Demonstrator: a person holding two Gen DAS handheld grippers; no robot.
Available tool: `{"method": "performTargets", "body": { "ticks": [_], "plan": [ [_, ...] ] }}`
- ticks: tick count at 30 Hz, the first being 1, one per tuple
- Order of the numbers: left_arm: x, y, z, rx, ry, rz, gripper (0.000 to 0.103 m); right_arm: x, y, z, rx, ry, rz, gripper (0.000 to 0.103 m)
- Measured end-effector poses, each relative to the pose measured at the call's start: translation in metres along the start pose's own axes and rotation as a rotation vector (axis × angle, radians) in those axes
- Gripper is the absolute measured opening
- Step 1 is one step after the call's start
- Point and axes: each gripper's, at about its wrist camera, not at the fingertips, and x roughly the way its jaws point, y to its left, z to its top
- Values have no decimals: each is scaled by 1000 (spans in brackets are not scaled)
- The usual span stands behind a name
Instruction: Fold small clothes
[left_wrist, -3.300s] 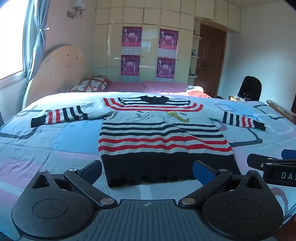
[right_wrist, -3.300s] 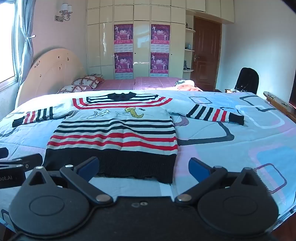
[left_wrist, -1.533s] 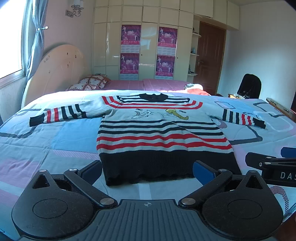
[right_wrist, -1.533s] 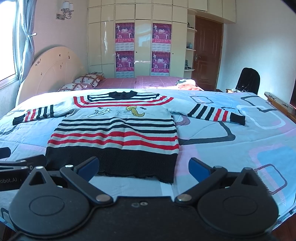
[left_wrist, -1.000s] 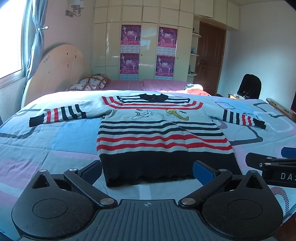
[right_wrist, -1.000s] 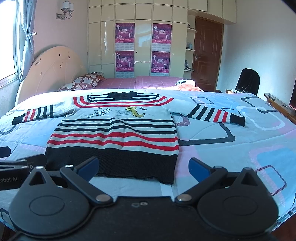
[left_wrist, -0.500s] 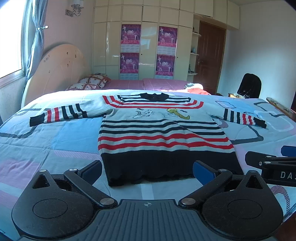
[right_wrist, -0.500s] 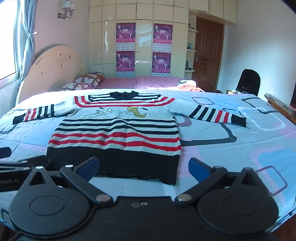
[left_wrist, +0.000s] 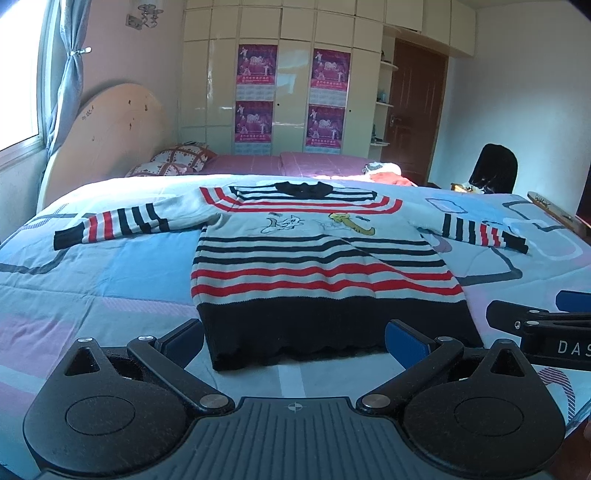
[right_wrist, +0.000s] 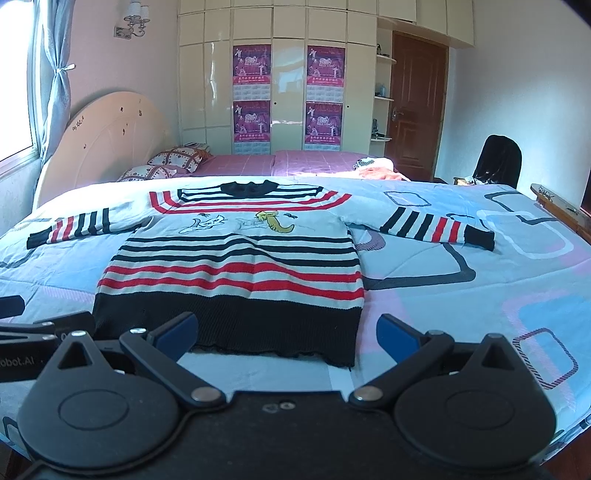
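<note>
sweater (left_wrist: 317, 273): was laid flat on the bed (left_wrist: 110, 273), sleeves spread
left tool (left_wrist: 293, 341): was held apart, empty
right tool (right_wrist: 286, 334): was held apart, empty

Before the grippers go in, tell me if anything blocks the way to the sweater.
Nothing visible does. The sweater lies flat on the bed, its black hem just ahead of the open left gripper and right gripper, with only bare bedspread between.
</note>
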Motion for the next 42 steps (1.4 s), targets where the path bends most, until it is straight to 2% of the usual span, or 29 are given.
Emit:
{"method": "performTargets", "body": {
  "ticks": [4,9,13,17,21,26,31,35,37,39,41,42],
  "plan": [
    [11,6,16,-35,-54,-25,103,7,-24,7,40,-39,-20,102],
    [52,7,41,-87,-46,-52,103,31,-77,26,151,-52,-85,83],
    [93,-10,63,-65,-43,-40,103,56,-119,42,221,-73,-139,76],
    [141,-24,84,-72,-33,-38,103,100,-171,58,303,-80,-165,62],
    [196,-36,101,-83,15,-24,103,168,-244,74,469,-42,-202,52],
    [256,-50,114,-80,83,14,103,249,-316,74,662,16,-200,48],
    [286,-54,115,-70,141,43,103,308,-365,56,861,37,-197,46],
    [300,-52,114,-76,182,67,103,330,-392,43,1021,-18,-145,45],
    [306,-52,113,-78,194,70,103,336,-398,42,1050,-43,-138,44],
    [311,-54,114,-76,203,68,103,345,-399,49,1012,-33,-168,35],
    [315,-54,114,-75,210,63,103,352,-396,58,943,-3,-217,14],
    [317,-53,115,-77,210,61,103,355,-393,62,895,12,-253,9]
  ]
}}
